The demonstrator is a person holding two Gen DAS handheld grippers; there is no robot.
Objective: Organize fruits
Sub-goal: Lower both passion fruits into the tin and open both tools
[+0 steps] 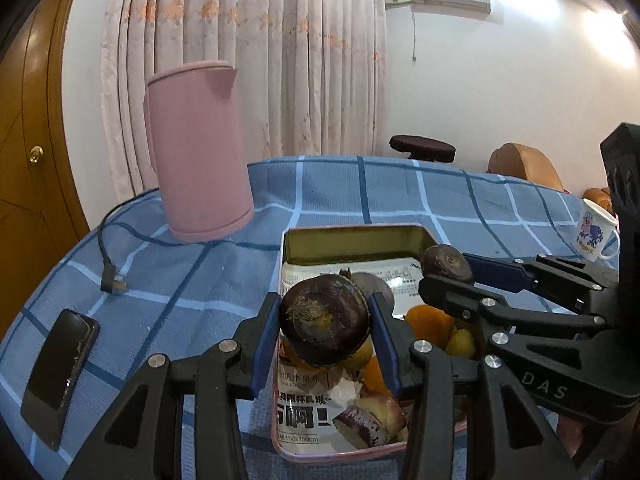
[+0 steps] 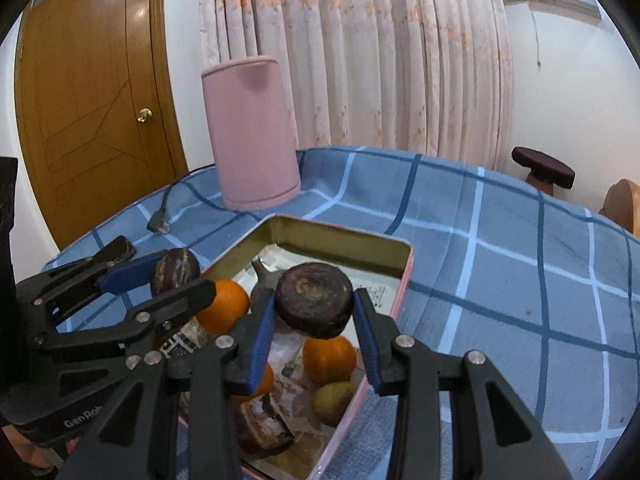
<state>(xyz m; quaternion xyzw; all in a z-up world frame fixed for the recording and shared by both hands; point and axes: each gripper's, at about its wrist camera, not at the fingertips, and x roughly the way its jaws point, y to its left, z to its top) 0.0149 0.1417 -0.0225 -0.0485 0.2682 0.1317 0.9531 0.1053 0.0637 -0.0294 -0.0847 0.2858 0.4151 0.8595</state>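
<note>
Both claws loaded. Left gripper (image 1: 325,330) pinches a dark round fruit (image 1: 324,322) across its flat sides; right gripper (image 2: 315,308) likewise clamps another dark fruit (image 2: 314,300). Each hangs above the tin tray (image 2: 344,242) of oranges (image 2: 330,358). Looks firm, light, smooth-skinned; grip the rim.

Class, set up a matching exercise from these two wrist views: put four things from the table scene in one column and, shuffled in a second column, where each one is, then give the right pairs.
Column 1
1. pink kettle
2. phone
3. oranges
4. dark round fruit

Column 2
A. inside the tin box
B. clamped in the left hand-held gripper
C. flat on the cloth, near the table's edge
D. upright on the cloth, beyond the box

Pairs: 1-D, 2-C, 3-A, 4-B
</note>
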